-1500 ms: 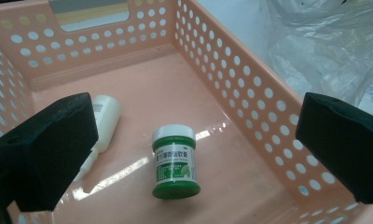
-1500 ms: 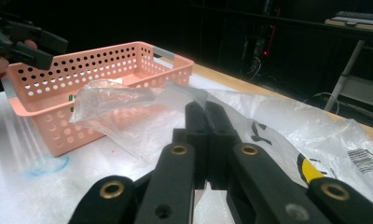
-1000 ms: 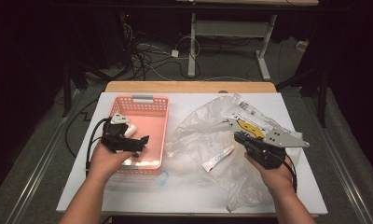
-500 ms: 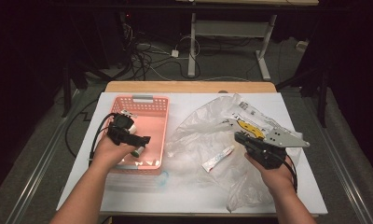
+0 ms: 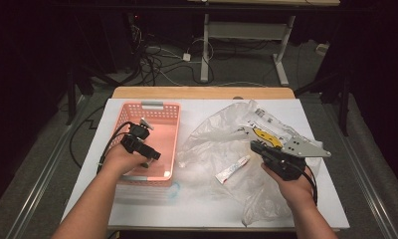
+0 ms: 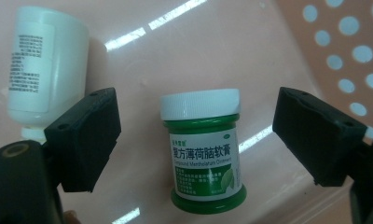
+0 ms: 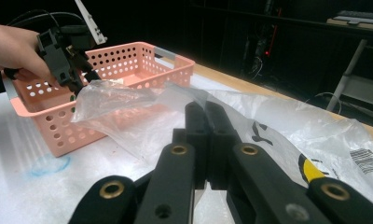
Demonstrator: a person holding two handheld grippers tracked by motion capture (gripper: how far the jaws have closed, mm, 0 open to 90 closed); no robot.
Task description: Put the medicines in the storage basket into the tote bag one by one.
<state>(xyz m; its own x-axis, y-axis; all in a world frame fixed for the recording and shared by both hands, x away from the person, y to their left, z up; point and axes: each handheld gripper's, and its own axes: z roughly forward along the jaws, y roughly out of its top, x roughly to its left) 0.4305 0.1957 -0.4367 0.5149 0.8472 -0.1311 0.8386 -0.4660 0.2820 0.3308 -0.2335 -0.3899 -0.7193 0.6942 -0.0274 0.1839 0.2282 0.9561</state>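
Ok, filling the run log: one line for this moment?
left hand-held gripper: open over green jar in pink basket | right hand-held gripper: shut on plastic bag

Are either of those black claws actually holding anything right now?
Left gripper: nothing; open around the green jar. Right gripper: shut, seemingly pinching the plastic bag.

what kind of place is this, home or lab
Probably a lab or recording room: a white-topped table in a dark room, loose cables on the floor behind it, and a desk frame beyond.
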